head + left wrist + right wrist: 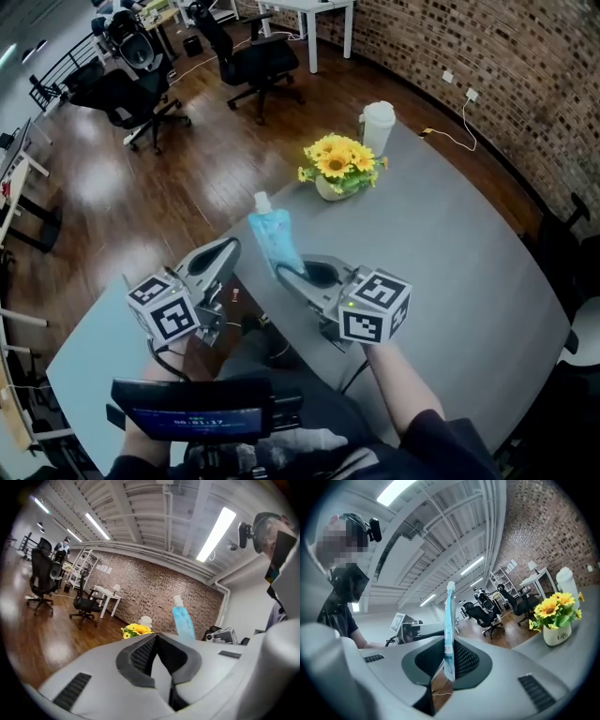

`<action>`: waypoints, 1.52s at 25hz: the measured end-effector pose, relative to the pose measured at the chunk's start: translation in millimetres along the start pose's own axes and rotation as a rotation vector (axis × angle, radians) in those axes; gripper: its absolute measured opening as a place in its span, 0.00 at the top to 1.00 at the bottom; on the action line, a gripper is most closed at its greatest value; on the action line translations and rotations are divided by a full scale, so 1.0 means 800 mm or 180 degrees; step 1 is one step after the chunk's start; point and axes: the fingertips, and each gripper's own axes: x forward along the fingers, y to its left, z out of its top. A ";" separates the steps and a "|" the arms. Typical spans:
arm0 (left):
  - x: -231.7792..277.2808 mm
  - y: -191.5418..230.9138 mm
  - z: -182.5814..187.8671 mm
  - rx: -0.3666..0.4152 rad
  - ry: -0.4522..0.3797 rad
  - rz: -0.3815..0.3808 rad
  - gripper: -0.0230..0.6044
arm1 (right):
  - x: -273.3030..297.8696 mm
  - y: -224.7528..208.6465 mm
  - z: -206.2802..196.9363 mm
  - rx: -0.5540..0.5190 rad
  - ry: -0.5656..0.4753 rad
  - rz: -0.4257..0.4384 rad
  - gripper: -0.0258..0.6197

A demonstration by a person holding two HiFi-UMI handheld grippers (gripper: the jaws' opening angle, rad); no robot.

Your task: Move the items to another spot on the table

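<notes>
My right gripper (284,273) is shut on the bottom edge of a flat blue pouch (273,235) with a white cap, holding it upright above the table's near edge. In the right gripper view the blue pouch (449,630) stands edge-on between the jaws. My left gripper (231,247) hangs to the pouch's left, over the floor beside the table, jaws together with nothing in them. From the left gripper view the blue pouch (183,621) shows beyond the closed jaws. A pot of yellow flowers (339,167) and a white lidded cup (377,126) stand at the table's far end.
The grey table (441,253) runs from the flowers toward me, its left edge close to both grippers. Black office chairs (253,61) stand on the wooden floor beyond. A brick wall (506,66) runs along the right. A dark device (202,412) sits under my left hand.
</notes>
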 end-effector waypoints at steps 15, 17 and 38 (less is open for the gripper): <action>-0.154 0.323 0.051 -0.0671 -0.0630 0.1080 0.97 | 0.256 -0.026 -0.012 -0.0047 0.0647 0.0333 0.90; -0.181 0.353 0.044 -0.0744 -0.0620 0.1187 0.97 | 0.290 -0.024 -0.020 -0.0043 0.0749 0.0395 0.90; -0.178 0.305 0.020 -0.0654 -0.0484 0.1477 0.97 | 0.302 -0.008 -0.059 -0.0234 0.0985 0.0743 0.90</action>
